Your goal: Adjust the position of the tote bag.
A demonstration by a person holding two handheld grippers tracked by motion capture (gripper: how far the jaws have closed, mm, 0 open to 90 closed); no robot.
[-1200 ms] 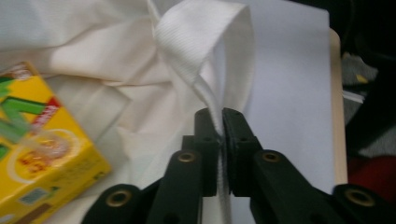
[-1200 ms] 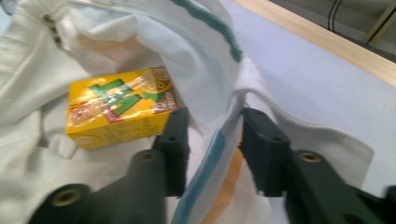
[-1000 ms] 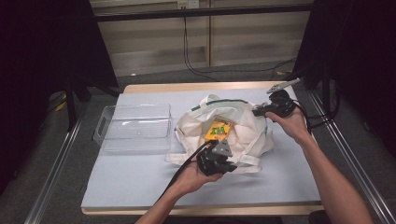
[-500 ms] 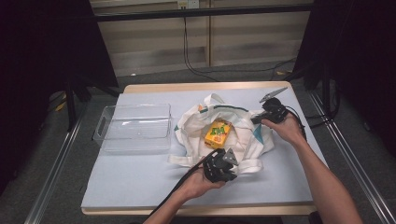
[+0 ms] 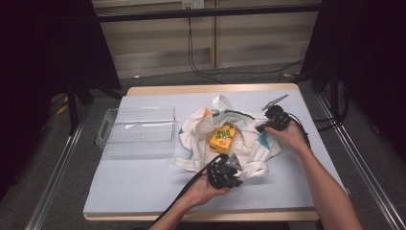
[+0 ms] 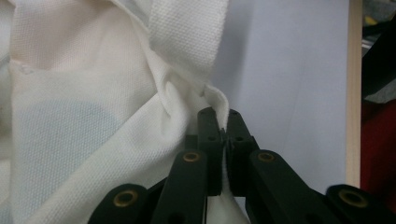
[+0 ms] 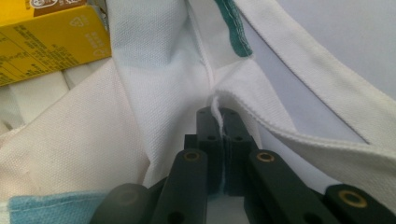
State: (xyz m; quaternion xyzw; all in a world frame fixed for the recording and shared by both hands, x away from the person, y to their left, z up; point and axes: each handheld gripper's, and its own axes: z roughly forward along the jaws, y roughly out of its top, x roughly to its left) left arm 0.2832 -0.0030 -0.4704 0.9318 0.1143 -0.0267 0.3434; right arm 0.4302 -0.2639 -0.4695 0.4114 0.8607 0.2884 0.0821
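white canvas, a tote bag point(image 5: 225, 139), slumped at the middle of the desk point(image 5: 143, 182), mouth spread open and a yellow carton point(image 5: 223, 136) lying inside on the cloth. leftmost on the desk, a clear plastic bin point(image 5: 136, 132), standing apart from the bag. nearer the front edge, left tongs point(image 5: 225, 173) pinched tight on a fold of the bag's near rim, with cloth squeezed between the black tips point(image 6: 223, 122) beside a broad strap point(image 6: 187, 37). farther right, right tongs point(image 5: 268, 125) likewise clamped on the far rim, nipping the hem at a seam point(image 7: 215, 112) close to a teal stripe point(image 7: 236, 28). probably a matter of holding the mouth open or laying the bag down flat; best done by keeping both pinches firm, pulling the two rims gently apart in line, avoiding any jerk that could slip the thin hem out or tip the carton. worth keeping the straps clear of the opening. on the carton, small dark print and a recycling-type mark along a yellow side, too fine to read; on top, a bright green and orange design, brand not legible.
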